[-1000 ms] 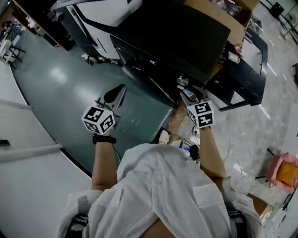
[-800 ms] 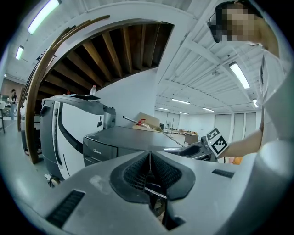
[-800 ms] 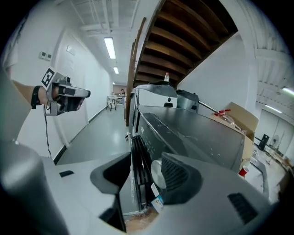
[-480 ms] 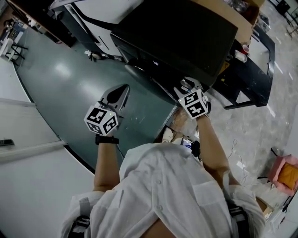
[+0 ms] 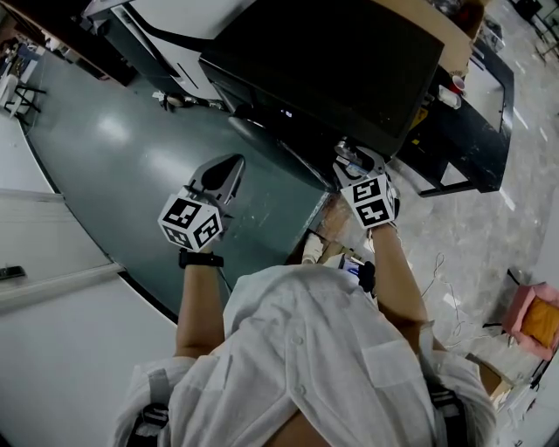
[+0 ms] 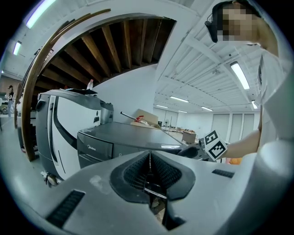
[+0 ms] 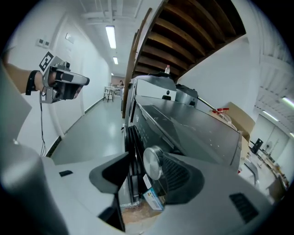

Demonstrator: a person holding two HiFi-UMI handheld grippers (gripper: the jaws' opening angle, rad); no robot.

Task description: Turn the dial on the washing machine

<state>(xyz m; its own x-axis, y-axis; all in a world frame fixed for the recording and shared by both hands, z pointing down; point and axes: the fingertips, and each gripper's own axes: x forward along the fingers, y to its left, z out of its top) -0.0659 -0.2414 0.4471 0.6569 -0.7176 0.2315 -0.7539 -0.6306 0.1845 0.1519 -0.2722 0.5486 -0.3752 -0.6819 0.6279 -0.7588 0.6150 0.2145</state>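
Observation:
The dark washing machine [image 5: 349,61] stands in front of me, its top toward the head view's upper middle. In the right gripper view its round silver dial [image 7: 153,163] sits on the front panel, between the jaws of my right gripper [image 7: 148,161]. That gripper is open. The right pad [image 7: 179,176] lies close against the dial, and a gap shows on the left side. In the head view my right gripper [image 5: 352,164] is at the machine's front edge. My left gripper [image 5: 218,177] hangs over the green floor, left of the machine, shut on nothing [image 6: 149,158].
A white appliance [image 5: 175,26] stands to the left of the washing machine. A cardboard box [image 5: 441,30] and a black frame table [image 5: 476,113] are on its right. The machine's round door [image 7: 131,151] is below the dial. A pink object [image 5: 534,319] lies on the marble floor.
My right gripper has risen to the machine's front panel and brought its jaws around the dial. The left gripper has stayed almost still over the floor.

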